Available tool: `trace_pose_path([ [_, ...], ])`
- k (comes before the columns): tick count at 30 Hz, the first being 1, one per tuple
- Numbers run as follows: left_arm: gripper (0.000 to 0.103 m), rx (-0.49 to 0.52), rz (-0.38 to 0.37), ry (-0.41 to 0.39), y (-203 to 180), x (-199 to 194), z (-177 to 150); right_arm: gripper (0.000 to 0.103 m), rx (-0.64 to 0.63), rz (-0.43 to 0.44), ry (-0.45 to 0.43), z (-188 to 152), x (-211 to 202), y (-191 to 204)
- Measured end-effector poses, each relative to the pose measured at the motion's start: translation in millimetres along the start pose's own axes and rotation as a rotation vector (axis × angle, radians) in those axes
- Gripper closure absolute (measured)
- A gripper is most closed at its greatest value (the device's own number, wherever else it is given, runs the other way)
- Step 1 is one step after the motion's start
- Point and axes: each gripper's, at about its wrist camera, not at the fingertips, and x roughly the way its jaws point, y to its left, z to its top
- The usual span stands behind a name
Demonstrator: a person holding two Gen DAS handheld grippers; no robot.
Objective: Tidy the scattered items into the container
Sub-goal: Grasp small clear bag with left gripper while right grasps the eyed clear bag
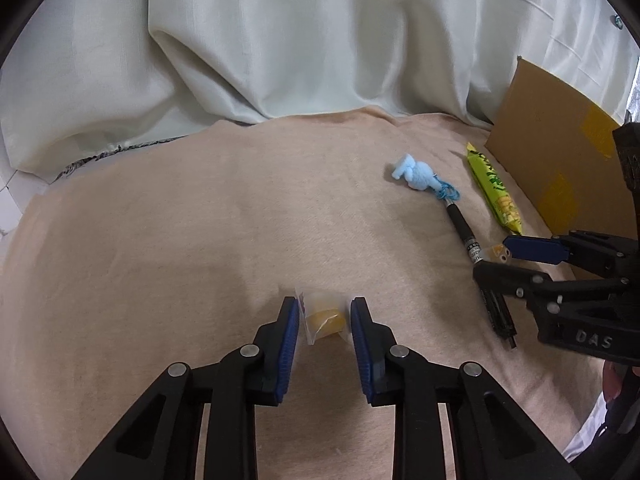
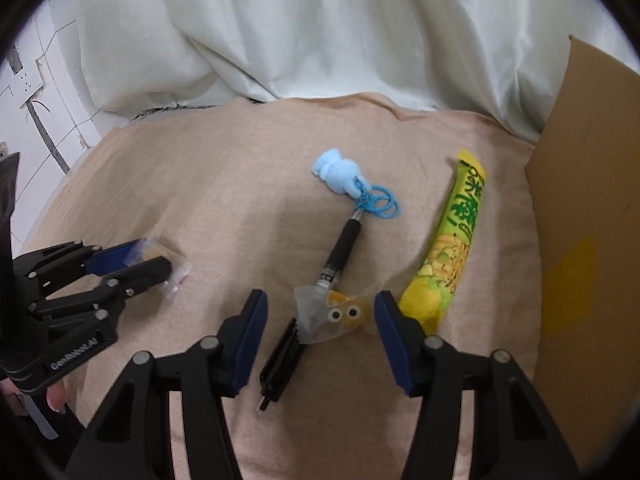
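In the left wrist view my left gripper [image 1: 324,312] is shut on a clear-wrapped yellow candy [image 1: 324,320] that lies on the beige blanket [image 1: 180,220]. The right wrist view shows that same gripper [image 2: 156,260] at the left with the clear wrapper [image 2: 176,276] between its fingers. My right gripper [image 2: 320,312] stands open around a small packet with googly eyes [image 2: 340,316]; its pads do not touch the packet. The packet rests on a black pen [image 2: 344,244]. A cardboard box [image 2: 592,200] stands at the right.
A light blue plush keychain [image 2: 340,174] lies at the pen's far end. A long yellow-green snack pack [image 2: 452,248] lies between pen and box. A white curtain [image 2: 320,32] hangs behind the blanket. A tiled wall with a socket [image 2: 24,84] shows far left.
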Motion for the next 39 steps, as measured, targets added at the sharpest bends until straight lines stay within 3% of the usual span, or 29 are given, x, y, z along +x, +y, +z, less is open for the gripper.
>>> trace_pose_path([
  [2, 0.075, -0.003, 0.004, -0.002, 2, 0, 1, 0.06, -0.018, -0.021, 0.003, 0, 3, 2],
  [6, 0.075, -0.003, 0.008, -0.01, 2, 0, 2, 0.064, -0.023, -0.021, 0.009, 1, 2, 1],
  [7, 0.075, -0.002, 0.009, -0.009, 2, 0, 2, 0.068, -0.03, -0.021, 0.013, 0, 2, 1],
  [8, 0.075, -0.004, 0.012, -0.01, 2, 1, 2, 0.078, -0.035, -0.024, 0.008, 0, 0, 1],
  [18, 0.075, -0.013, 0.031, -0.045, 7, -9, 7, 0.08, -0.063, 0.033, -0.102, 13, -36, 16],
  [23, 0.079, -0.007, 0.113, -0.076, 19, -19, 10, 0.08, -0.069, 0.071, -0.157, 22, -51, 29],
  [24, 0.079, -0.016, 0.122, -0.075, 23, -20, 9, 0.08, -0.071, 0.073, -0.159, 23, -50, 31],
  [28, 0.079, -0.08, 0.04, -0.05, 39, -18, 6, 0.08, -0.076, 0.084, -0.145, 28, -40, 38],
  [33, 0.078, -0.113, 0.061, -0.031, 45, -10, 1, 0.08, -0.077, 0.095, -0.114, 28, -28, 42],
  [37, 0.068, -0.131, 0.056, 0.023, 47, 2, 0, 0.08, -0.079, 0.095, -0.108, 26, -27, 43],
  [39, 0.064, -0.124, 0.06, 0.015, 44, 3, -1, 0.08, -0.083, 0.092, -0.101, 25, -28, 43],
])
